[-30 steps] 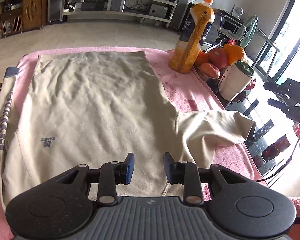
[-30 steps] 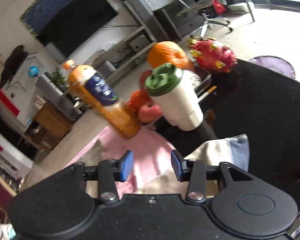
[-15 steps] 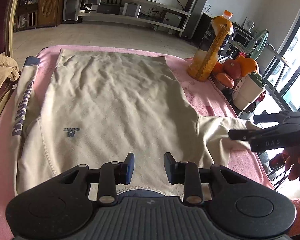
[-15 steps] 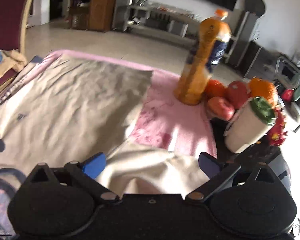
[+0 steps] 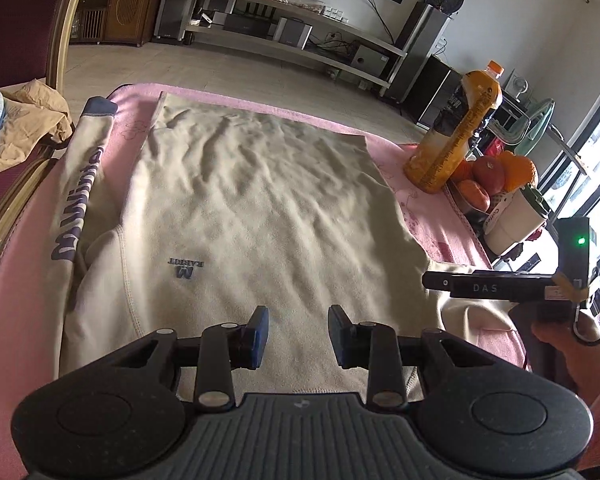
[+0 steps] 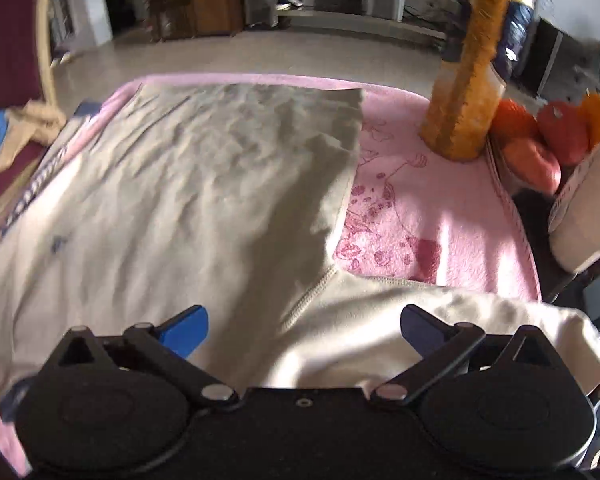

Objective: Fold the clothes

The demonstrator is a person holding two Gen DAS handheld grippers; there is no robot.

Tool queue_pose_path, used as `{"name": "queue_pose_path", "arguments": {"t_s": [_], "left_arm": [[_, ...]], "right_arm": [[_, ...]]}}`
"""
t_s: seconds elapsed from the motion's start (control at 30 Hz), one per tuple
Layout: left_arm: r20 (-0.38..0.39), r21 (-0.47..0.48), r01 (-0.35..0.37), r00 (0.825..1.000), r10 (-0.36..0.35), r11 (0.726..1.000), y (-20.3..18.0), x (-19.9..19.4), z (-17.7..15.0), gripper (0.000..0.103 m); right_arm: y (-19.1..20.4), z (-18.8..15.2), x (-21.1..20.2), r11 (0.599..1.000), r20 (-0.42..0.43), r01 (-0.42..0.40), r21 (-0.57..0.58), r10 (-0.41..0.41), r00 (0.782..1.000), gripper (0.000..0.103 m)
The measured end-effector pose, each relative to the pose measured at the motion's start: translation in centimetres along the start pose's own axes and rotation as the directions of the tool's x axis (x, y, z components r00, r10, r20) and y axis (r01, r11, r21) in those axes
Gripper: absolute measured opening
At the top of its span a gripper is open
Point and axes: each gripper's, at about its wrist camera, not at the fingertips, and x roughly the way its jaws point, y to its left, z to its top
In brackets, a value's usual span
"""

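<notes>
A beige, soft fleece long-sleeved shirt [image 5: 260, 216] lies face up and nearly flat on a pink printed blanket [image 5: 432, 184]; its neck end is nearest the cameras, its hem at the far edge; 1 sleeve, lettered in dark blue [image 5: 78, 204], runs straight along the left side, and the other sleeve [image 6: 452, 320] sticks out sideways toward the right edge of the blanket, its cuff hanging off.

The left gripper [image 5: 298, 330] hovers over the chest near the collar, its jaws narrow with only a small gap and nothing between them; no pad touches the cloth as far as the left wrist view shows. The right gripper [image 6: 304, 326] is poised just above the shoulder seam of the outstretched sleeve, its blue-padded jaws spread wide and empty; the right wrist view is blurred.

The fabric looks light, limp and slightly fuzzy; it should drape, wrinkle and drag along the blanket rather than slide cleanly, and it is in no way fragile. A single layer pinched at an edge ought to hold well; the sensible places seem to be the sleeve near its cuff or mid-length for the right jaws, and the collar or shoulder for the left, so the sleeve can be laid across the body.

An orange juice bottle [image 5: 456, 128] stands just beside the blanket on the right, near a white cup with a green lid [image 5: 516, 220]; a swung sleeve could knock either.
</notes>
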Motion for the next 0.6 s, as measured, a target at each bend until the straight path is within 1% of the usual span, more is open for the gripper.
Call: {"name": "queue_pose_path", "arguments": {"t_s": [0.07, 0.13, 0.23, 0.3, 0.37, 0.43, 0.53, 0.6], "left_arm": [[0.000, -0.001, -0.008, 1.000, 0.008, 1.000, 0.0, 0.2, 0.0, 0.030], [-0.006, 0.001, -0.014, 1.000, 0.014, 1.000, -0.1, 0.6, 0.0, 0.030], [-0.018, -0.001, -0.024, 1.000, 0.024, 1.000, 0.0, 1.2, 0.0, 0.031], [-0.026, -0.006, -0.030, 0.999, 0.030, 1.000, 0.2, 1.5, 0.0, 0.031], [-0.029, -0.009, -0.037, 0.999, 0.037, 0.999, 0.2, 1.7, -0.1, 0.031], [-0.031, -0.008, -0.041, 0.999, 0.040, 0.999, 0.2, 1.8, -0.2, 0.031], [-0.032, -0.004, -0.041, 0.999, 0.041, 0.999, 0.0, 1.8, -0.3, 0.031], [-0.031, 0.000, -0.038, 0.999, 0.038, 0.999, -0.1, 1.7, -0.3, 0.031]], "right_arm": [[-0.3, -0.6, 1.7, 0.999, 0.026, 0.038, 0.036, -0.039, 0.999, 0.103], [-0.3, -1.3, 3.3, 0.996, 0.014, 0.065, 0.064, -0.066, 0.998, 0.103], [0.8, -2.4, 4.9, 0.993, 0.021, 0.116, 0.032, -0.117, 0.993, 0.103], [1.4, -2.8, 4.9, 0.991, 0.075, 0.134, -0.020, -0.133, 0.988, 0.103], [1.4, -2.9, 5.0, 0.991, 0.107, 0.133, -0.025, -0.129, 0.986, 0.103], [0.6, -3.3, 5.3, 0.995, 0.145, 0.102, 0.020, -0.103, 0.984, 0.103], [0.0, -4.5, 5.4, 0.996, 0.240, 0.082, 0.034, -0.088, 0.967, 0.103], [0.0, -4.4, 5.5, 0.996, 0.247, 0.083, 0.032, -0.088, 0.965, 0.103]]}}
